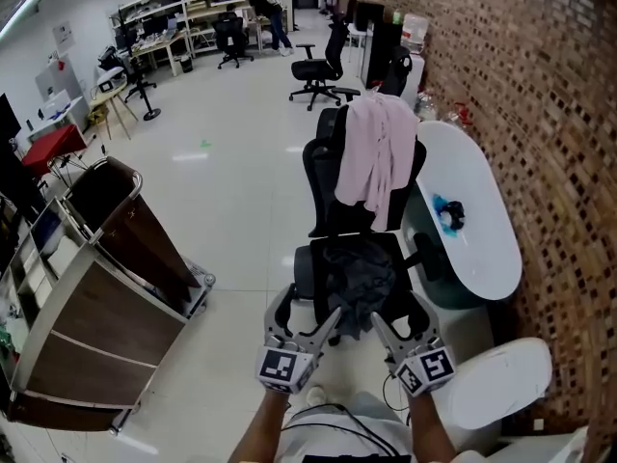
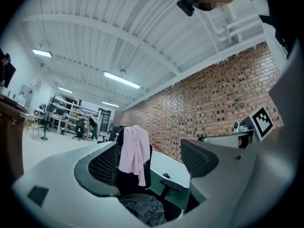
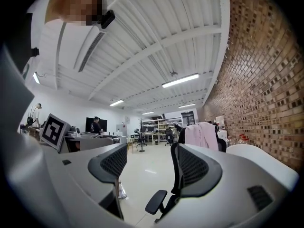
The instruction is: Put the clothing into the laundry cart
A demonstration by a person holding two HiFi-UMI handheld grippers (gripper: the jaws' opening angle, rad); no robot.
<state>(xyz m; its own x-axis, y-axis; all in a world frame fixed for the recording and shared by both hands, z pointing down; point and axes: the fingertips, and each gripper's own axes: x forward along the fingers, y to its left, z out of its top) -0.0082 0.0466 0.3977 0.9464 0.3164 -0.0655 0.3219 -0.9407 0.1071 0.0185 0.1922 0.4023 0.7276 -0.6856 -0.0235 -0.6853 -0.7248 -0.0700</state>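
Observation:
A pink shirt [image 1: 378, 152] hangs over the backrest of a black office chair [image 1: 323, 167]. A dark grey garment [image 1: 359, 283] lies crumpled on the seat. The brown laundry cart [image 1: 92, 244] with a metal frame stands to the left. My left gripper [image 1: 307, 314] and right gripper [image 1: 403, 318] hover side by side at the seat's front edge, both open and holding nothing. In the left gripper view the pink shirt [image 2: 133, 153] and the grey garment [image 2: 142, 208] show between the spread jaws of that gripper [image 2: 151, 164]. The right gripper [image 3: 153, 167] faces open floor, with the pink shirt [image 3: 202, 136] beyond it.
A white oval table [image 1: 477, 177] with a small blue and black object [image 1: 448, 213] stands right of the chair, along the brick wall [image 1: 540, 85]. A white round top [image 1: 501, 379] sits at lower right. More office chairs [image 1: 318, 70] and desks [image 1: 183, 17] stand further off.

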